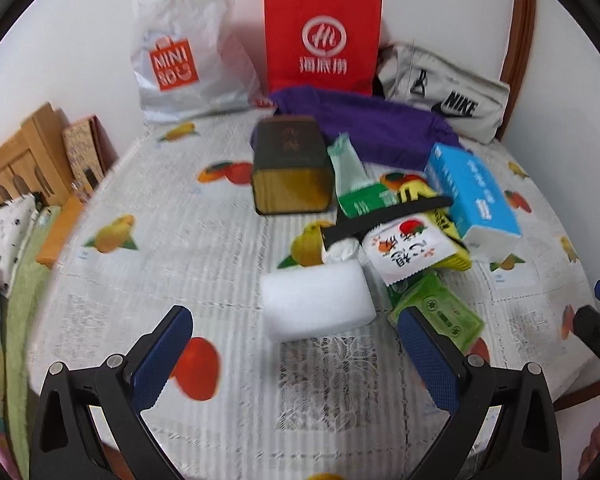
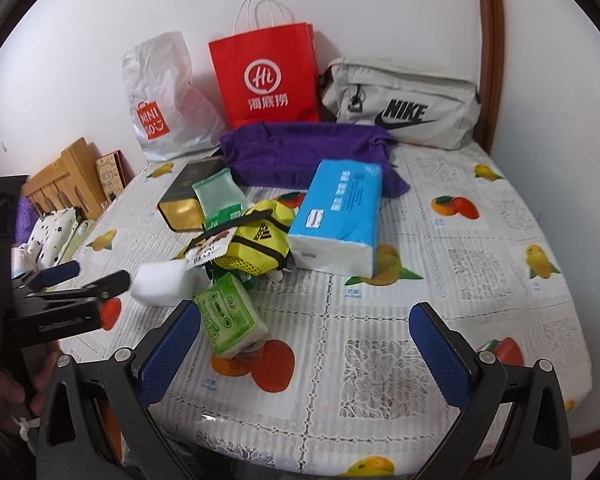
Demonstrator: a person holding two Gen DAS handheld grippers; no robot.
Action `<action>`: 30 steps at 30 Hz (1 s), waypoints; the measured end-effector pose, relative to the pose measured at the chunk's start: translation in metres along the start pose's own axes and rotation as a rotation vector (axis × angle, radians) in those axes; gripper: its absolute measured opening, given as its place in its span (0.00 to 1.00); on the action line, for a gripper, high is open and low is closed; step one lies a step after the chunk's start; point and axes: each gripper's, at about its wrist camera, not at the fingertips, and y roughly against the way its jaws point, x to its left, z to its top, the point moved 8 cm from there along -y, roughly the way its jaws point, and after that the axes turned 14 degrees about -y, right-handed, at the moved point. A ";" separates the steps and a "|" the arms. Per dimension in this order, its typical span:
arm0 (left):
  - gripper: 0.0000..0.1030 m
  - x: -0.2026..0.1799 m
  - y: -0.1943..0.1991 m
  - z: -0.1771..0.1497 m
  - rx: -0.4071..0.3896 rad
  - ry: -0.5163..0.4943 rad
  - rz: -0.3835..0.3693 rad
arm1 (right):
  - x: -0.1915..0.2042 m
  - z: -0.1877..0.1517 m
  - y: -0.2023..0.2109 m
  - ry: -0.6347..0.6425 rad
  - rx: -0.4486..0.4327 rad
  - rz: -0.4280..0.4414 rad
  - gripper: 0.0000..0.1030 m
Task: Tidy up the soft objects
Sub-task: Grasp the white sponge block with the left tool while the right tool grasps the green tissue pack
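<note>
A white foam block [image 1: 317, 304] lies on the fruit-print tablecloth, just ahead of my open, empty left gripper [image 1: 296, 344]; it also shows in the right wrist view [image 2: 160, 284]. A green tissue pack [image 2: 230, 316] lies in front of my open, empty right gripper [image 2: 305, 340], near its left finger. Behind lie a yellow mesh pouch [image 2: 260, 240], a white snack packet [image 1: 405, 248], a blue tissue pack [image 2: 335, 216], a green pouch [image 2: 220, 196] and a purple towel [image 2: 307, 148].
A dark gold-fronted box [image 1: 292, 168] stands mid-table. Against the wall stand a Miniso plastic bag [image 1: 184, 48], a red paper bag [image 1: 321, 36] and a grey Nike bag [image 2: 403, 100]. A wooden rack [image 1: 20, 160] stands left. The left gripper [image 2: 88, 280] shows in the right wrist view.
</note>
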 end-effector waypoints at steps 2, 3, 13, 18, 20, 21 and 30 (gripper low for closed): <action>1.00 -0.004 -0.014 0.000 0.017 0.008 -0.037 | -0.001 -0.004 -0.013 0.004 0.024 0.007 1.00; 1.00 -0.005 -0.020 0.000 0.022 0.012 -0.047 | -0.002 -0.005 -0.019 0.005 0.037 0.008 1.00; 0.93 -0.009 -0.069 -0.006 0.112 0.016 -0.028 | -0.001 -0.019 -0.059 0.037 0.129 0.024 1.00; 0.79 0.001 -0.066 -0.004 0.084 0.030 -0.055 | 0.011 -0.024 -0.071 0.063 0.166 0.060 1.00; 0.79 0.009 -0.062 -0.003 0.078 0.023 -0.042 | 0.018 -0.026 -0.076 0.082 0.173 0.075 1.00; 0.79 0.014 -0.060 -0.003 0.076 0.027 -0.038 | 0.023 -0.027 -0.079 0.093 0.178 0.084 1.00; 0.80 0.048 -0.061 -0.011 0.089 0.079 -0.020 | 0.064 -0.044 -0.109 0.227 0.191 0.123 1.00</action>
